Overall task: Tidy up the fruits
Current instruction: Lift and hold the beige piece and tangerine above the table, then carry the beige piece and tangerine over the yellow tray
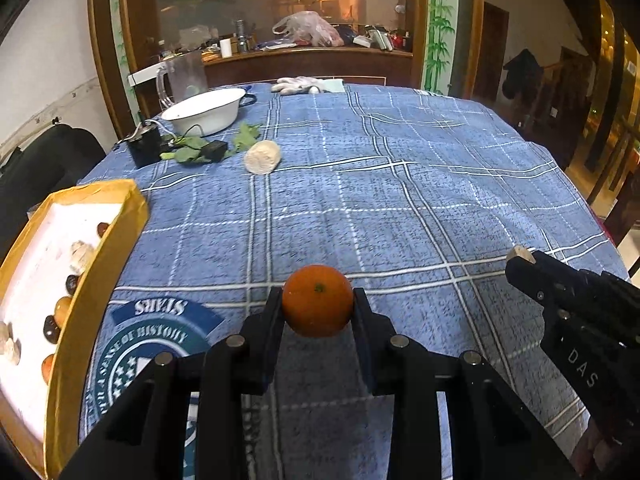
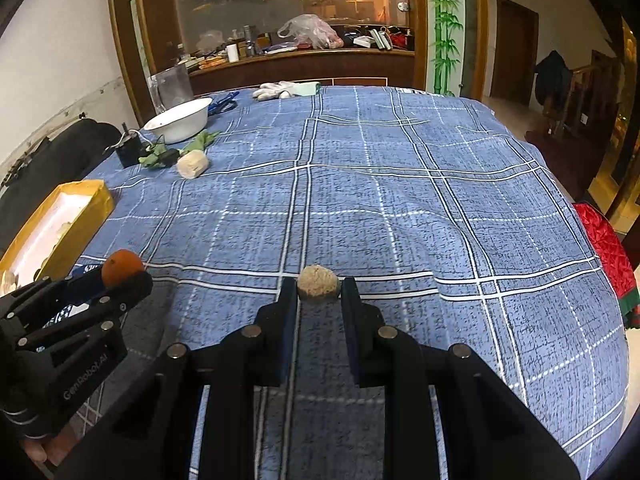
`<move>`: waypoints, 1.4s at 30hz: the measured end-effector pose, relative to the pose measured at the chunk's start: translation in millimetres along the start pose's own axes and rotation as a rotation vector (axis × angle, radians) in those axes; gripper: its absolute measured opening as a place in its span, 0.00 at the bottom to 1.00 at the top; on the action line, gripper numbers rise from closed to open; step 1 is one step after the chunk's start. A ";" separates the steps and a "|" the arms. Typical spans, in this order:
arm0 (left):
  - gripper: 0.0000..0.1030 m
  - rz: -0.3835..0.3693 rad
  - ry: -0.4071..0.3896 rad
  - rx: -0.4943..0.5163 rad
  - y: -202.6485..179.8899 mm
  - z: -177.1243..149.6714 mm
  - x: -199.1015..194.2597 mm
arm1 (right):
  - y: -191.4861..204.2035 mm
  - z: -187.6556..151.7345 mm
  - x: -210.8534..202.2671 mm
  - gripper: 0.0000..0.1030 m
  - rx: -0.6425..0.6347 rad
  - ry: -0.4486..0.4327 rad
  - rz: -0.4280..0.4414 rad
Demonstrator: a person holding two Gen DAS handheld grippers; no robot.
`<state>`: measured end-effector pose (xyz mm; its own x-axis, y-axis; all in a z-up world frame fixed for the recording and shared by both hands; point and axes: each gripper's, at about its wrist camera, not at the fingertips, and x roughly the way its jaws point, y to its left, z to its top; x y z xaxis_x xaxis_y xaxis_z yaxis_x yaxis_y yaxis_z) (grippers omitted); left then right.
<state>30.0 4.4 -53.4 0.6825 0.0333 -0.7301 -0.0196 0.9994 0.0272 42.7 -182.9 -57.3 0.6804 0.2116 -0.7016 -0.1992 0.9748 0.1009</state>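
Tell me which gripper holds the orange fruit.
The left gripper: its fingers clamp the round orange. The right gripper holds a smaller, rough beige lump instead.

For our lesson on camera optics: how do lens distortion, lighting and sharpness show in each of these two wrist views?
Left wrist view: fisheye bends the tablecloth grid, dark vignette at the corners, warm lamp glow in the glass behind, orange sharp in the left gripper. Right wrist view: same curvature, dim indoor light, pale fruit in the right gripper fairly sharp, distant shelf soft.
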 end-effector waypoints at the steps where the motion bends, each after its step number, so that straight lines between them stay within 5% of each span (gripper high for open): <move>1: 0.31 0.000 -0.001 -0.003 2.1 -1.9 -2.0 | 2.8 -1.2 -1.4 0.23 -0.003 -0.002 0.000; 27: 0.31 0.041 -0.044 -0.059 39.8 -12.2 -37.3 | 44.3 -4.9 -24.3 0.23 -0.071 -0.035 0.069; 42: 0.31 0.166 -0.047 -0.189 113.7 -17.7 -55.8 | 105.3 11.4 -26.5 0.23 -0.159 -0.054 0.186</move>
<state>-23.2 116.3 -21.6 0.6916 0.2015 -0.6936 -0.2674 0.9635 0.0133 11.8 -85.0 -20.1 0.6575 0.3938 -0.6424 -0.4297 0.8963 0.1096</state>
